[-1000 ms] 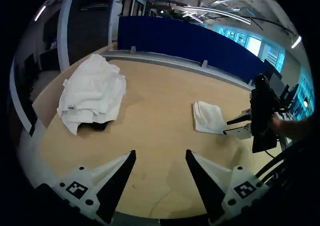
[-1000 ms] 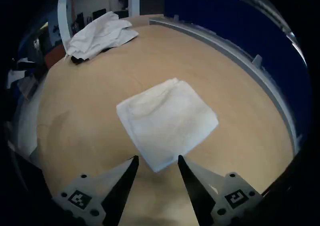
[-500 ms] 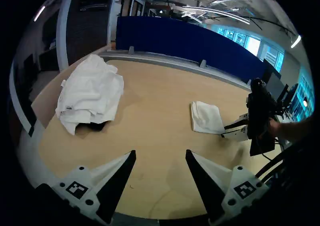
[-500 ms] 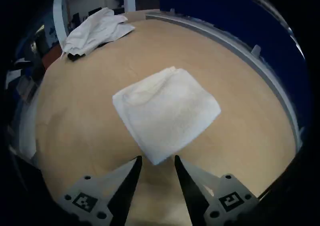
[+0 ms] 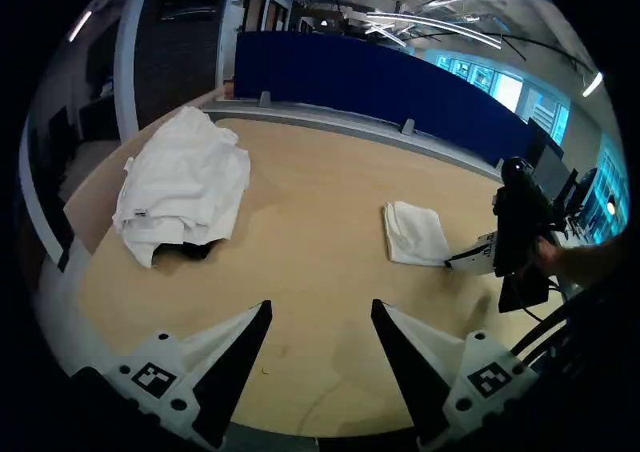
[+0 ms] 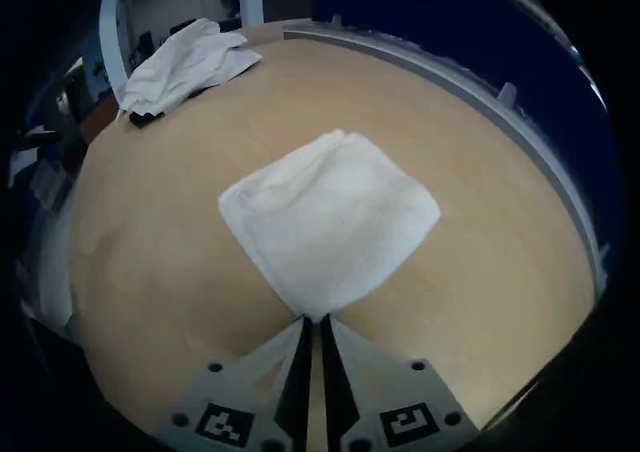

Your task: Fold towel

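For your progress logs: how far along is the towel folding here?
Done: one towel lies folded into a square on the table. In hand: the right gripper looks closed on its near corner; the left gripper is open, holding nothing. Left: a crumpled white pile at the table's far edge.

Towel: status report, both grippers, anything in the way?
Left gripper open, hovering over table. Right gripper shut on towel, at its near corner. Towel folded, lying flat. Cloth pile well aside, nothing in the way.

Wood table (image 5: 320, 204); blue partition (image 5: 360, 76) along far edge; ceiling light strips (image 5: 432, 24) overhead.
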